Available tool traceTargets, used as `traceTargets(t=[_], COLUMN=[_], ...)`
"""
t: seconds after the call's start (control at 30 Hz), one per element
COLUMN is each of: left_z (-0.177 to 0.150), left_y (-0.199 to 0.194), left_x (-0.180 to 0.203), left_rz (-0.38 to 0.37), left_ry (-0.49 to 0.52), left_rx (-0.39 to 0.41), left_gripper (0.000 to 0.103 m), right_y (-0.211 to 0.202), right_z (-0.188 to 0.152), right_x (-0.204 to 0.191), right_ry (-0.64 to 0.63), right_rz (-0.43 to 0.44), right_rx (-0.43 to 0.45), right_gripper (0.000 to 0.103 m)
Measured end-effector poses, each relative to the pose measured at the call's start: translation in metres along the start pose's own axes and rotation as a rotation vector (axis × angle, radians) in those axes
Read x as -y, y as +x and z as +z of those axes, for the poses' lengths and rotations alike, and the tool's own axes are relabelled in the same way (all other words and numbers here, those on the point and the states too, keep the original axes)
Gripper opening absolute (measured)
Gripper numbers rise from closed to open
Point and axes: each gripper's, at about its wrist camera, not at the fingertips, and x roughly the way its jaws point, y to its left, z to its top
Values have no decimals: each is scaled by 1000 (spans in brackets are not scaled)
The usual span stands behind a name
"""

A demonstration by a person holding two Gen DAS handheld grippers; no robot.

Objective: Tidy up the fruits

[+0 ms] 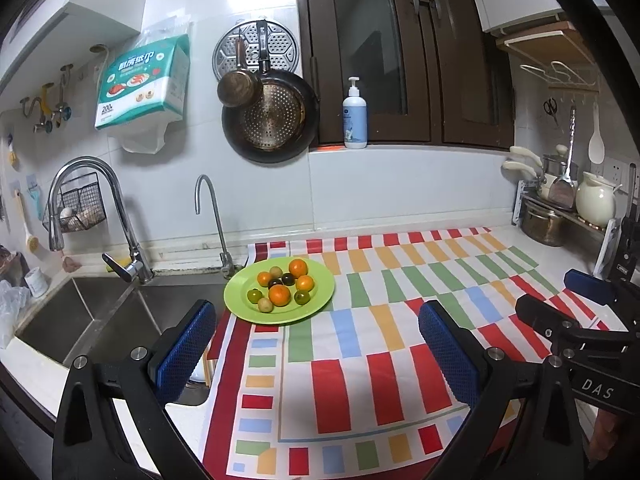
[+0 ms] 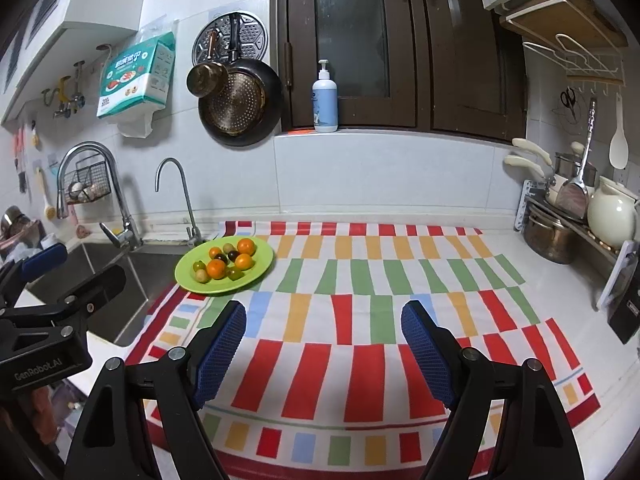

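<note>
A green plate (image 1: 316, 300) (image 2: 184, 278) sits on the striped cloth beside the sink and carries several small fruits: oranges (image 1: 279, 294) (image 2: 216, 268), green ones (image 1: 302, 297) and dark ones (image 1: 288, 279). My left gripper (image 1: 316, 344) hovers open over the cloth, a short way in front of the plate, nothing between its blue pads. My right gripper (image 2: 324, 346) is open too, empty, over the cloth to the right of the plate. Each gripper shows at the edge of the other's view.
A steel sink (image 1: 92, 316) with two faucets (image 1: 100, 208) lies left of the plate. A multicoloured striped cloth (image 2: 380, 300) covers the counter. Pots and a cream jug (image 2: 612, 212) crowd a rack at the right. Pans (image 1: 272, 120) hang on the tiled wall; a pump bottle (image 1: 355, 118) stands on the sill.
</note>
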Motion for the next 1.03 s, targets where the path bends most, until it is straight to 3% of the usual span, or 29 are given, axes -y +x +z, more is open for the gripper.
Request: traceTargets(t=[1.03], left_z=[-3], left_y=[-22], left_x=[13], left_rz=[0], left_ry=[6], left_rx=[8], left_gripper=[103], right_y=[-25], right_z=[-4], right_x=[10], right_ry=[4], right_rz=[-12], right_rx=[29], right_gripper=[81])
